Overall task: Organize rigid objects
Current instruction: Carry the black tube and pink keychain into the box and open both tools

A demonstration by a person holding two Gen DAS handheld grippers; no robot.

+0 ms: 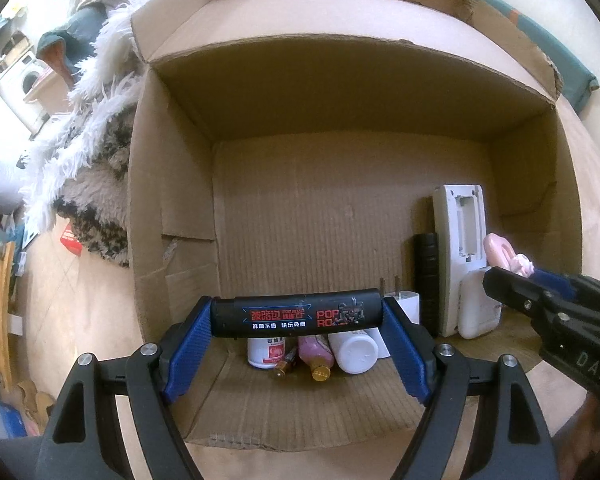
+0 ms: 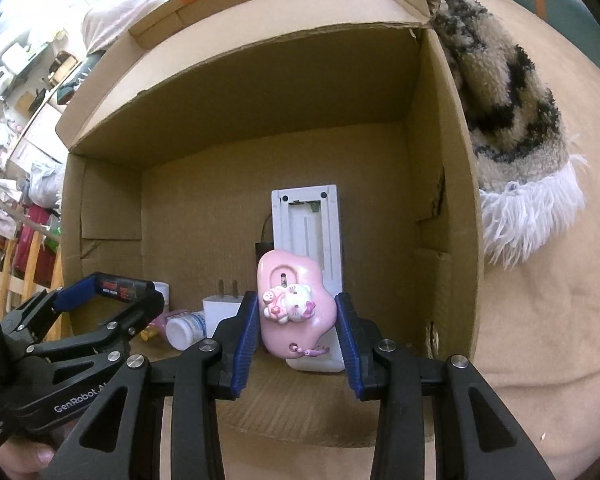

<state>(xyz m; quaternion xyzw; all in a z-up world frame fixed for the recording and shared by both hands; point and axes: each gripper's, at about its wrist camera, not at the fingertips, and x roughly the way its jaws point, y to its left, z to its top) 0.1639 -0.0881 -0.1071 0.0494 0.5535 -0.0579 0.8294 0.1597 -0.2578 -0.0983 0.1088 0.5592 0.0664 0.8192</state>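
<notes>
The cardboard box (image 1: pixel 172 184) lies on its side, mouth facing both grippers. Inside, at its right, a white remote (image 1: pixel 460 240) stands upright; 3 small bottles (image 1: pixel 312 354) lie near its front edge. To place well, I'd set each item down beside these, not on top. The left gripper (image 1: pixel 296 314) clamps a black tube (image 1: pixel 296 312) crosswise at the mouth; the right gripper (image 2: pixel 296 316) pinches a pink toy (image 2: pixel 296 304), both level, pointing inward.

I held a black tube (image 1: pixel 296 313) with red lettering crosswise over the cardboard box (image 1: pixel 380 120). At my three o'clock, a glossy pink cat-figure case (image 2: pixel 296 304) stood upright. Below lay small bottles (image 1: pixel 352 350), with a white remote (image 1: pixel 460 256) at two o'clock.
</notes>
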